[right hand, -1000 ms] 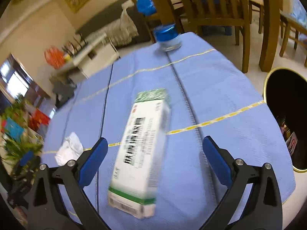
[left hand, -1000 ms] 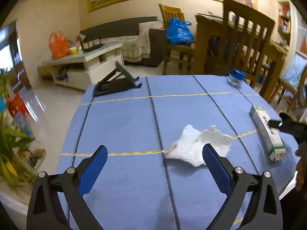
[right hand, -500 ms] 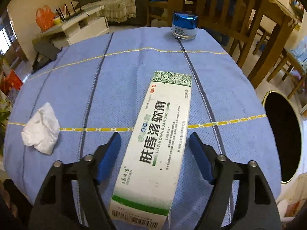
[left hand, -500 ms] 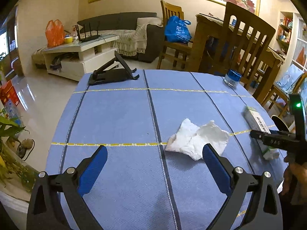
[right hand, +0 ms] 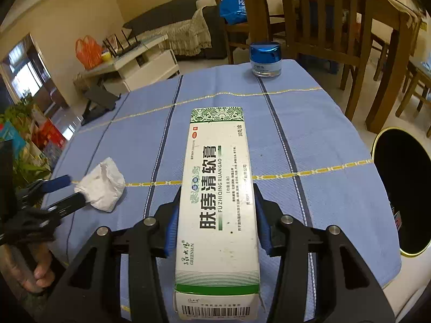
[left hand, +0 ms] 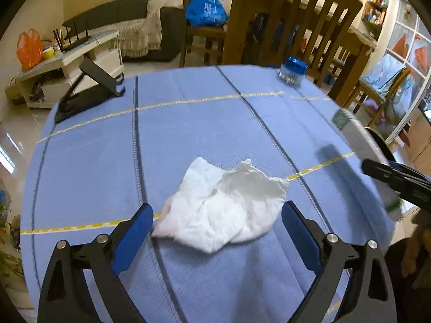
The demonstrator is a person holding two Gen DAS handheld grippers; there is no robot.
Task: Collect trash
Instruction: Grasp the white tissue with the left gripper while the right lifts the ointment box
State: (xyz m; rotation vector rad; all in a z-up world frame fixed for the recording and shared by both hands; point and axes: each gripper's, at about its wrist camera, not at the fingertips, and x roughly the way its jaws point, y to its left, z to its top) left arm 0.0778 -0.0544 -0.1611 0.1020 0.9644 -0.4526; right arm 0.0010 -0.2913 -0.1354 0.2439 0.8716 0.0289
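Here the blue tabletop [right hand: 323,140] holds a long white box [right hand: 218,202], and the right gripper [right hand: 218,220] is closing on its sides. The left gripper [left hand: 215,226] is wide open around a crumpled white tissue [left hand: 221,204], not touching it.

Colours and patterns on the tabletop

The tabletop [right hand: 323,140] cloth was blue with yellow and dark stripes; the box [right hand: 218,202] white with green bands; the tissue [left hand: 221,204] plain white.
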